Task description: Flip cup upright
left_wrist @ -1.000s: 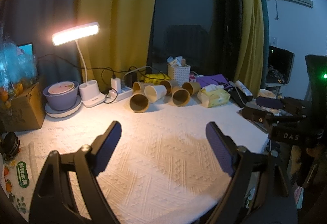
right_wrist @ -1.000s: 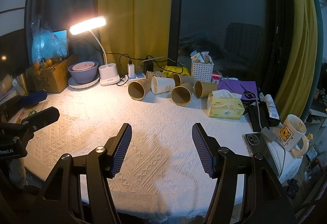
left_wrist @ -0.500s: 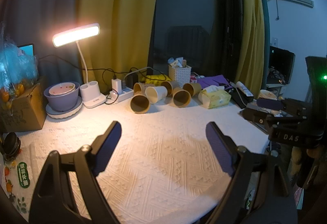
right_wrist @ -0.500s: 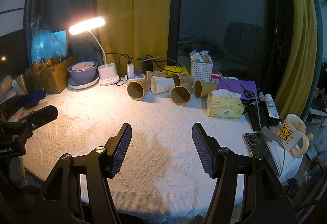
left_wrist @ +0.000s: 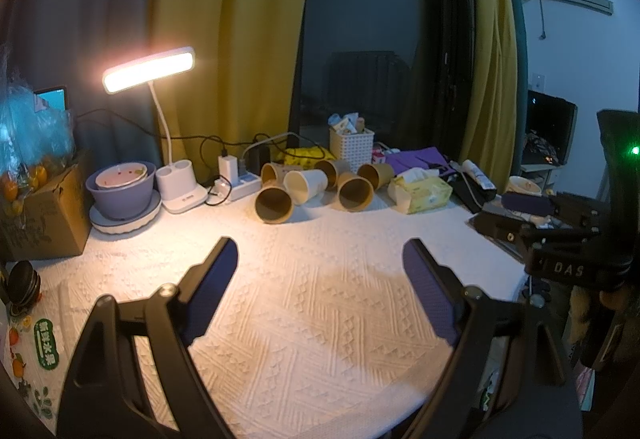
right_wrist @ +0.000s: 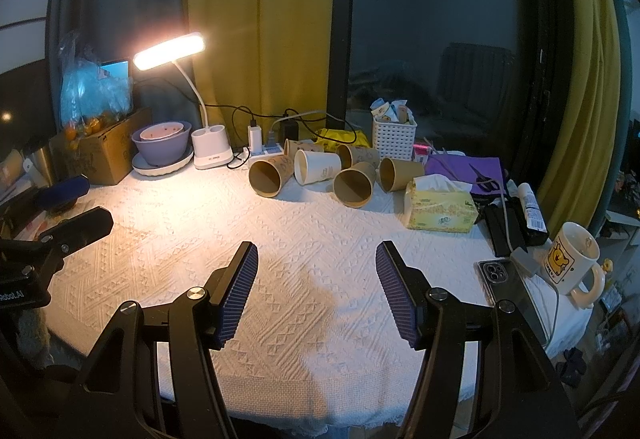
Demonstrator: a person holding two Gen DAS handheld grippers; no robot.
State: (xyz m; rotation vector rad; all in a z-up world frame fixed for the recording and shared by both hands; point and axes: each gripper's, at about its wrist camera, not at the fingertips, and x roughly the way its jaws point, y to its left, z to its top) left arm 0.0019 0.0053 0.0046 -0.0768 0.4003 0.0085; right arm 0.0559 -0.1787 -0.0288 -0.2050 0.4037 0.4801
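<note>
Several paper cups lie on their sides in a cluster at the back of the white cloth-covered table point(left_wrist: 320, 319). A brown cup point(left_wrist: 273, 202) lies nearest at the left, a white cup point(left_wrist: 306, 185) beside it, and more brown cups point(left_wrist: 355, 193) to the right. The right wrist view shows the same brown cup point(right_wrist: 269, 177), white cup point(right_wrist: 316, 167) and brown cups point(right_wrist: 355, 186). My left gripper point(left_wrist: 320, 267) is open and empty, well short of the cups. My right gripper point(right_wrist: 316, 271) is open and empty, also short of them.
A lit desk lamp point(left_wrist: 176, 159) and a purple bowl point(left_wrist: 120, 187) stand at the back left beside a cardboard box point(left_wrist: 44, 211). A tissue pack point(right_wrist: 440, 209), white basket point(right_wrist: 394, 137), phone point(right_wrist: 508, 287) and bear mug point(right_wrist: 572, 263) sit at the right.
Both views have drifted very slightly; the cups have not moved and both grippers stay open.
</note>
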